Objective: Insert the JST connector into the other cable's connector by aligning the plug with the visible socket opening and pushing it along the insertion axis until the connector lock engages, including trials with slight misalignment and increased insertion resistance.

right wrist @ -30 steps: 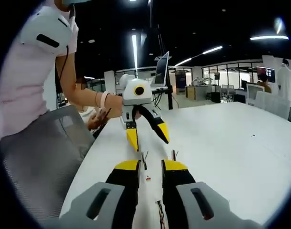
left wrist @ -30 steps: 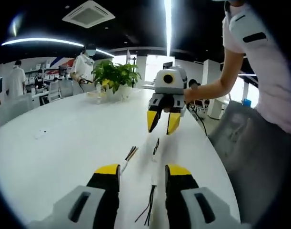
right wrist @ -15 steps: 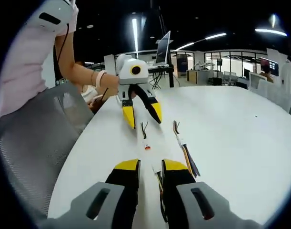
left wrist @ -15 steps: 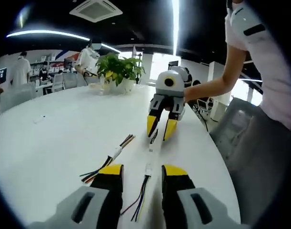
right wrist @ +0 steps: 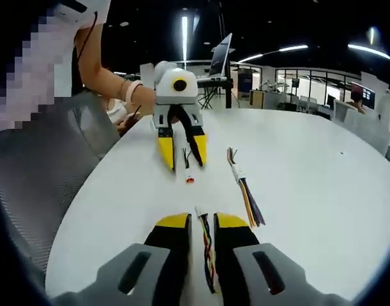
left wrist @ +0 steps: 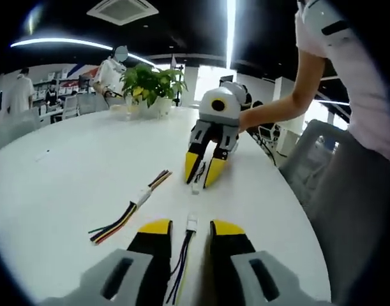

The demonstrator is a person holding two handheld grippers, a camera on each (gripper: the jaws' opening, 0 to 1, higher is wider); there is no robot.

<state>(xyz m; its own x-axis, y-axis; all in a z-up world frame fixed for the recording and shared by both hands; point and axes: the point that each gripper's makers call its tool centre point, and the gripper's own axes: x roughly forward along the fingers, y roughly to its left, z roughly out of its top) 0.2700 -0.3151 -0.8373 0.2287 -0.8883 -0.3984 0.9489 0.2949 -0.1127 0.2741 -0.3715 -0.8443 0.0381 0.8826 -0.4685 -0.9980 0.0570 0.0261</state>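
So there are three short cables lying on the white table (left wrist: 67,172). First cable (left wrist: 184,255) sits right between the left gripper (left wrist: 186,231) jaws in the left gripper view, white connector end poking out just ahead of the yellow tips, coloured wires trailing back between the jaws. The jaws are a little apart either side of it, and I can't tell if they're actually pinching it. From the right gripper view that same left gripper (right wrist: 181,153) is tips-down at the table with the cable (right wrist: 187,167) between its jaws.

Second cable (right wrist: 205,248) runs between the right gripper (right wrist: 202,223) jaws in the right gripper view, twisted multicolour wires, jaws narrowly parted alongside it; grip isn't clear here either. In the left gripper view the right gripper (left wrist: 202,171) is tilted down with its yellow tips near the table, the cable's white end (left wrist: 196,185) between them.

Third cable (left wrist: 127,210) lies loose to the side, well apart from both grippers; it's also in the right gripper view (right wrist: 243,189).

A person's arm (left wrist: 281,115) holds the right gripper, and a potted plant (left wrist: 150,86) stands at the far end of the table.
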